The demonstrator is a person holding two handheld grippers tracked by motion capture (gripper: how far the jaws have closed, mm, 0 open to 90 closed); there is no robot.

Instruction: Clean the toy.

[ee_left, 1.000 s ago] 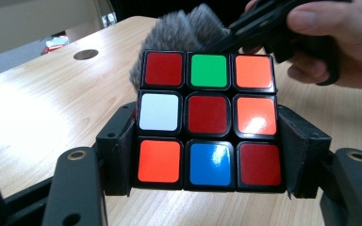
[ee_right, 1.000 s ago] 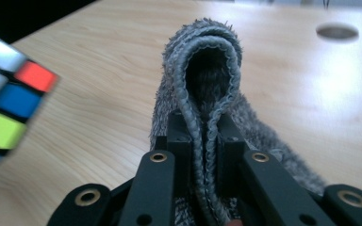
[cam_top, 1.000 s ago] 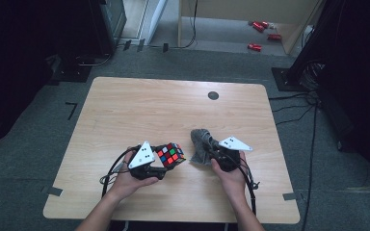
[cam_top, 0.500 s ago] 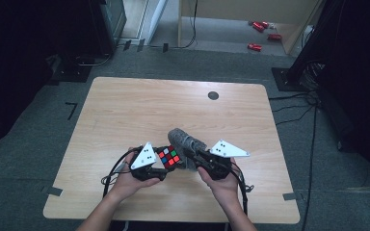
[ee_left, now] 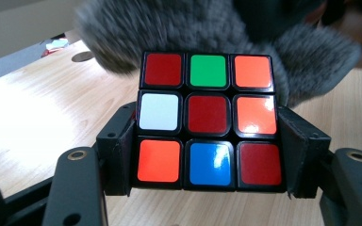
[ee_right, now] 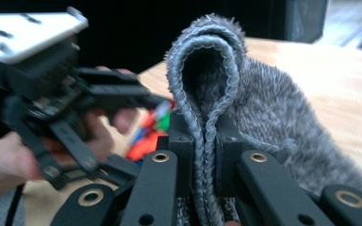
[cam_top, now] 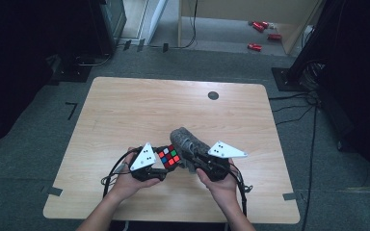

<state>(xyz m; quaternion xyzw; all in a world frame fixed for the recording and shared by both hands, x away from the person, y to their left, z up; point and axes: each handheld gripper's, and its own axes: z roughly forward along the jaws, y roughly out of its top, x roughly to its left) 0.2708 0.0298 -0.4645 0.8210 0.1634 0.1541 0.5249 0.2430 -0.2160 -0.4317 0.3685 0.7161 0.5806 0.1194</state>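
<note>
A scrambled puzzle cube [cam_top: 168, 156] [ee_left: 208, 120] with red, green, orange, white and blue stickers sits clamped between the jaws of my left gripper [cam_top: 166, 163] [ee_left: 207, 155], low over the table's near middle. My right gripper [cam_top: 190, 159] [ee_right: 203, 141] is shut on a folded grey fluffy cloth [cam_top: 188, 142] [ee_right: 212, 84], pinched at the fold. The cloth lies against the cube's far side and upper edge; in the left gripper view it [ee_left: 179, 28] looms blurred just behind the cube. The left gripper [ee_right: 61, 108] and its hand appear at the left of the right gripper view, with the cube [ee_right: 148, 132] partly hidden.
The wooden table [cam_top: 139, 110] has a small dark round cap [cam_top: 213, 95] near its far edge. Cables trail from both grippers toward the near edge. Red items [cam_top: 260, 26] lie on the floor beyond the table.
My right gripper has carried the grey cloth up and to the left, from beside the cube to against it. The left gripper and cube have stayed put.
</note>
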